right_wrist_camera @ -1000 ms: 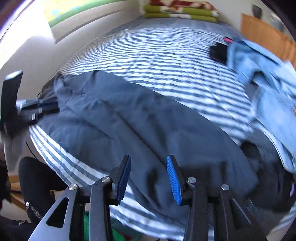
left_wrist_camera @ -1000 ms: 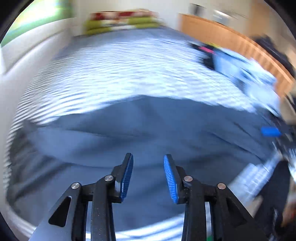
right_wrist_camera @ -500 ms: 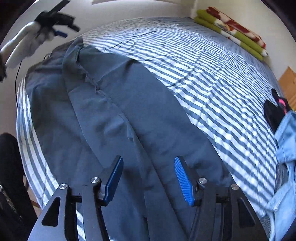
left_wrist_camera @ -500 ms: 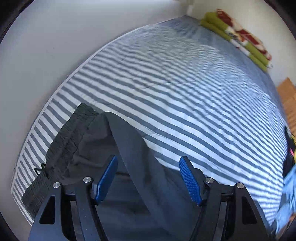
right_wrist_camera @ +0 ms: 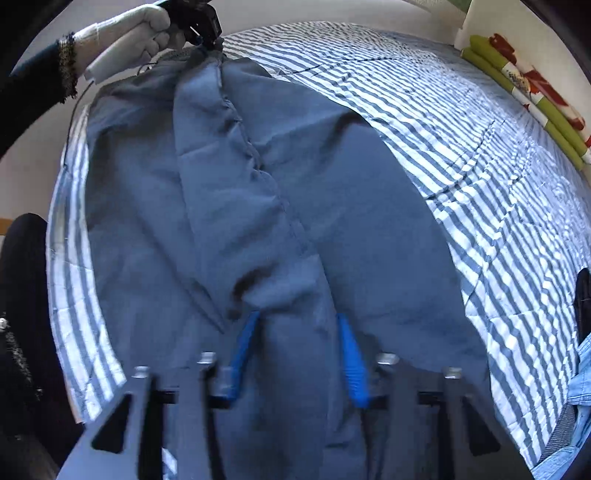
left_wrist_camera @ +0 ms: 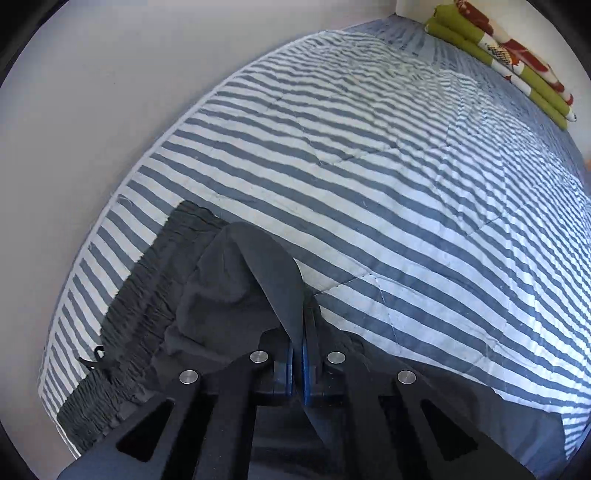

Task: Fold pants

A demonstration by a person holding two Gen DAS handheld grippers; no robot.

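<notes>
Dark blue-grey pants (right_wrist_camera: 332, 184) lie spread along the near side of the striped bed. My left gripper (left_wrist_camera: 297, 354) is shut on a raised fold of the pants (left_wrist_camera: 229, 295) beside the gathered elastic waistband (left_wrist_camera: 147, 314). In the right wrist view, that left gripper (right_wrist_camera: 195, 26) shows at the top left, held by a gloved hand (right_wrist_camera: 129, 37). My right gripper (right_wrist_camera: 295, 332) points down at the leg part. Its jaws are closing, with a ridge of pants cloth standing between the blue pads (right_wrist_camera: 351, 358).
The blue and white striped bedcover (left_wrist_camera: 369, 166) reaches to a pale wall (left_wrist_camera: 92, 110) on the left. A folded green, red and white blanket (left_wrist_camera: 498, 48) lies at the far end. Light denim clothing (right_wrist_camera: 576, 387) sits at the right edge. A person's dark-clad leg (right_wrist_camera: 22, 295) is at the left.
The left gripper swung over to the waistband end, opened wide, then shut on a fold of the pants. The right gripper's jaws narrowed around a ridge of cloth.
</notes>
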